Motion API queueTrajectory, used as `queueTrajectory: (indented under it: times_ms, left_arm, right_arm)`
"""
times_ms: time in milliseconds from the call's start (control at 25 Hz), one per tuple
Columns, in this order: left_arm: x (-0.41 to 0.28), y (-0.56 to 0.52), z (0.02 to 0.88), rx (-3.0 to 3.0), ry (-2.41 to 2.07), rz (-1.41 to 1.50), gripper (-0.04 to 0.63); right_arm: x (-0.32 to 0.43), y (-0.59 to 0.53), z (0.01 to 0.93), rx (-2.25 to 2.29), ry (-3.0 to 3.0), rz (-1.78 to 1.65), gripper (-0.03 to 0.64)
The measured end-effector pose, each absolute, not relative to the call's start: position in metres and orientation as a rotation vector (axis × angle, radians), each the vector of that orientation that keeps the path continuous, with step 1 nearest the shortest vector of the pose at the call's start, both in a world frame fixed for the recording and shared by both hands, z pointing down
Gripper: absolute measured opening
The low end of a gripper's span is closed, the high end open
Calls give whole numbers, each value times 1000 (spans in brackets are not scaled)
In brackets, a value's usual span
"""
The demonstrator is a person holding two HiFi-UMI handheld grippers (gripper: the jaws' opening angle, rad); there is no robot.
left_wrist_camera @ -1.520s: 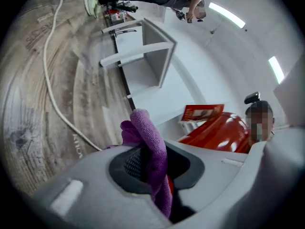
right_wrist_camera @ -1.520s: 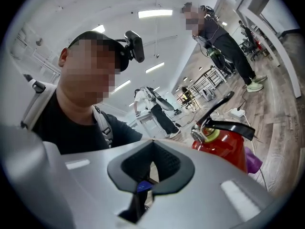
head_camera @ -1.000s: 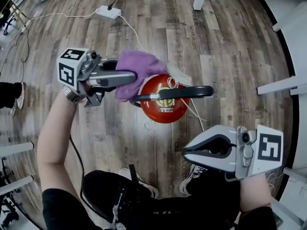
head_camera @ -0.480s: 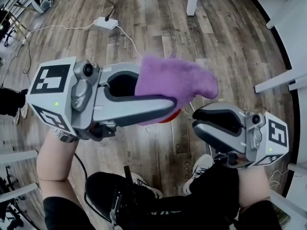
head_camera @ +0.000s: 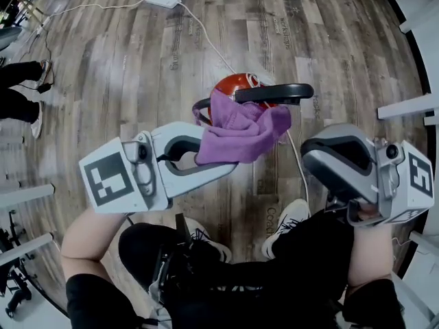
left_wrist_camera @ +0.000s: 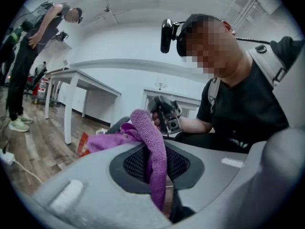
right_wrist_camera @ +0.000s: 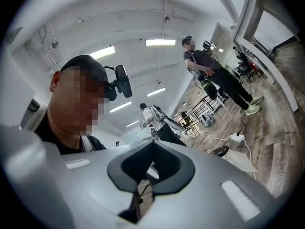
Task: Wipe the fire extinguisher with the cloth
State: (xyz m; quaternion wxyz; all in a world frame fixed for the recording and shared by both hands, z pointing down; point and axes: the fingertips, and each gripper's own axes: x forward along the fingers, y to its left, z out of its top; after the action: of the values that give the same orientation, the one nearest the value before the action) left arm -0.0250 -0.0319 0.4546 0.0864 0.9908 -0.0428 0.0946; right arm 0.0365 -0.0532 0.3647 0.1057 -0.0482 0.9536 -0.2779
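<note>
The red fire extinguisher (head_camera: 235, 85) stands on the wooden floor, its black handle (head_camera: 274, 93) pointing right. My left gripper (head_camera: 223, 157) is shut on the purple cloth (head_camera: 241, 132), which hangs over the extinguisher's near side just below the handle. In the left gripper view the cloth (left_wrist_camera: 153, 156) is pinched between the jaws, with a strip of the red extinguisher (left_wrist_camera: 82, 144) beyond. My right gripper (head_camera: 310, 157) is shut and holds nothing, to the right of the cloth and clear of it. Its own view shows the right gripper (right_wrist_camera: 142, 194) tilted upward toward the ceiling.
A white power strip (head_camera: 163, 0) with a cable (head_camera: 206, 29) lies on the floor beyond the extinguisher. Another person's legs (head_camera: 20, 74) stand at the far left. White table legs (head_camera: 405, 105) stand at the right. My shoes (head_camera: 287, 226) are below the grippers.
Both grippers had risen close to the head camera half a second ago and have come back down. The cloth, first on the extinguisher's far left side, now hangs at its near side.
</note>
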Motion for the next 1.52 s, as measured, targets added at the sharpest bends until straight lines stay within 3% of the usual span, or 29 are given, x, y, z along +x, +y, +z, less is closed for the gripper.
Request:
queueTrajectory:
  times_ms: [280,720,880,1200,1520]
  left_arm:
    - [-53,-42,572,2500,-458,196,54]
    - [-74,-53,791,2049,-594,394,54]
    - [-78,-56,838,1960,-628,420,53]
    - [-77,-56,852,1933,-619,410,51]
    - [-75,-54,824,1947,-570,362,49]
  right_arm:
    - [36,-50,369,-146,2854,-796,3]
    - [46,-74,375,-183,2612,-1055,3]
    - [69,-99,399,-415,2576,-1165,3]
    - [107,-143,466,-993,2636,-1261,3]
    - [123,-146,500,-1487,3026,-931,3]
